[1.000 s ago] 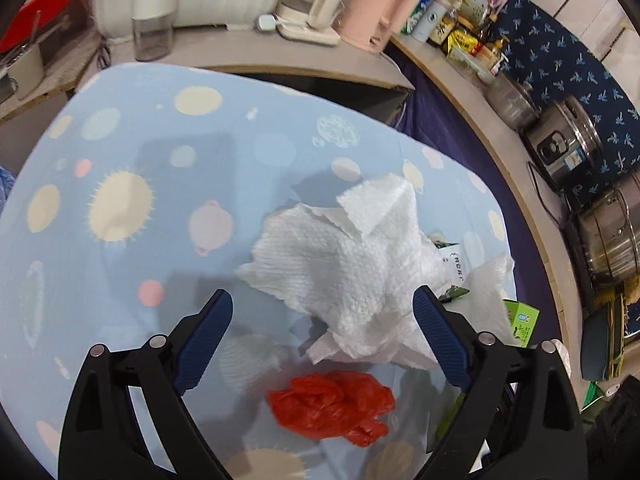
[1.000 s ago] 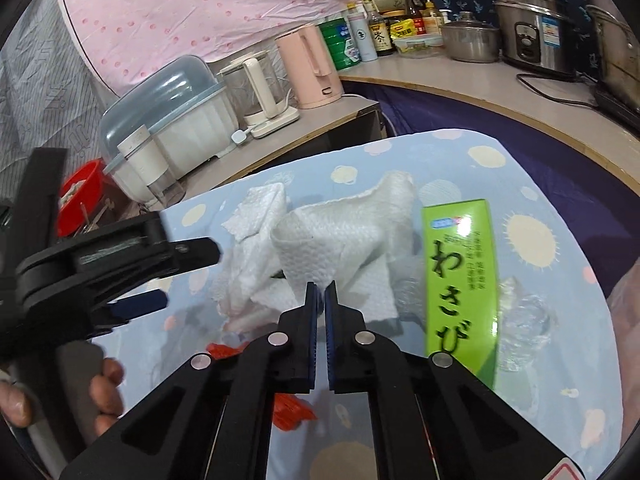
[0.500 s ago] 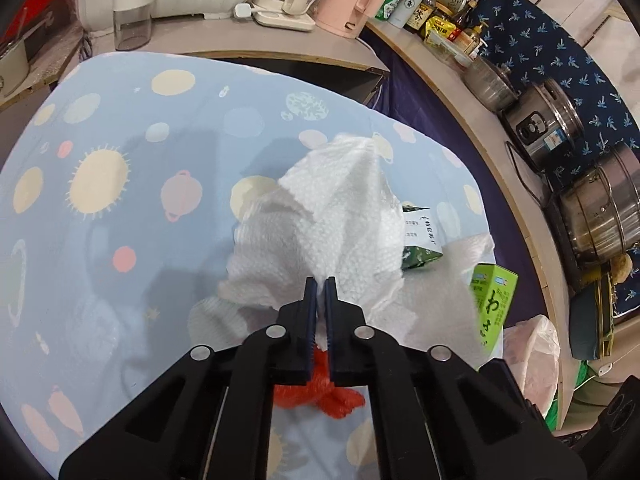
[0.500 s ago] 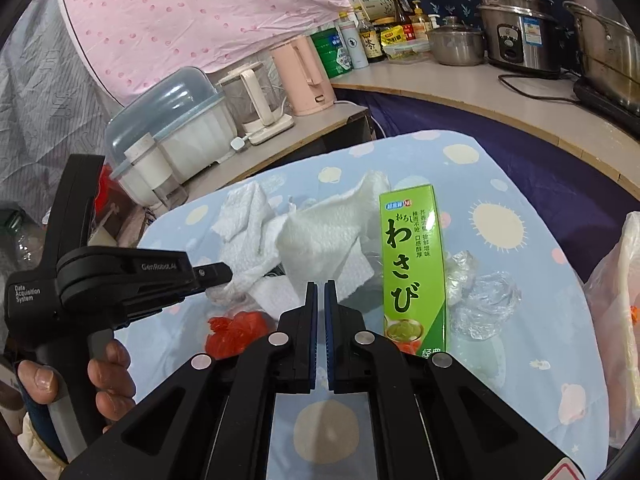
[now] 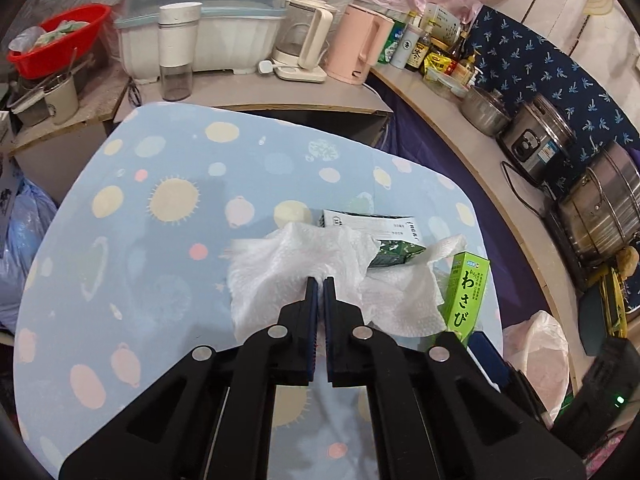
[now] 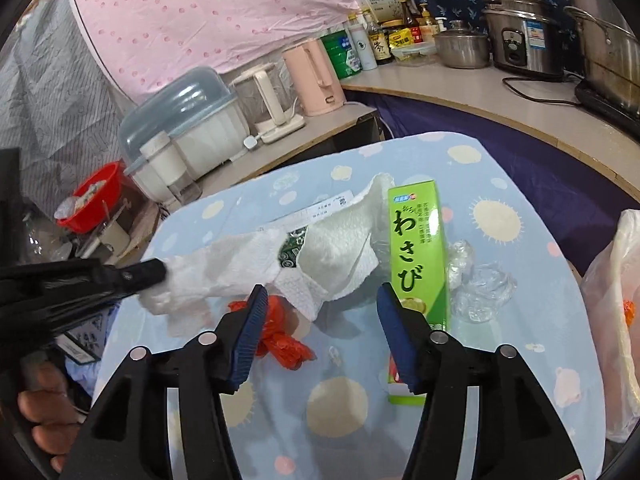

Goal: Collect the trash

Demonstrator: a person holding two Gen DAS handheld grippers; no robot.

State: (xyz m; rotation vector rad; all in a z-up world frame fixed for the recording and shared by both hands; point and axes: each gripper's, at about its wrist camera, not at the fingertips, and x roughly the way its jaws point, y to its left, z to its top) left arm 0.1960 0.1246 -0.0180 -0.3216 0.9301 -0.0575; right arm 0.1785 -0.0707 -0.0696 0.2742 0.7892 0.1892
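Observation:
My left gripper (image 5: 319, 280) is shut on a crumpled white paper towel (image 5: 276, 268) and holds it a little above the blue patterned table (image 5: 160, 240). From the right wrist view the left gripper (image 6: 154, 274) reaches in from the left with the paper towel (image 6: 224, 268) trailing off it. My right gripper (image 6: 320, 294) is opening; a loose corner of towel lies between its jaws, which do not press on it. Under it lies a red crumpled bag (image 6: 284, 340). A green wasabi box (image 6: 416, 264) rests to the right, and a dark green carton (image 5: 384, 244) is partly under the towel.
Crumpled clear plastic (image 6: 480, 284) lies right of the green box. A white plastic bag (image 6: 624, 320) hangs at the table's right edge. The counter behind carries a pink jug (image 5: 356, 52), a kettle (image 5: 304, 44), a covered dish rack (image 5: 200, 20) and steel pots (image 5: 600, 216).
My left gripper closed on the paper towel and lifted it off the pile, uncovering the carton. My right gripper went from shut to open.

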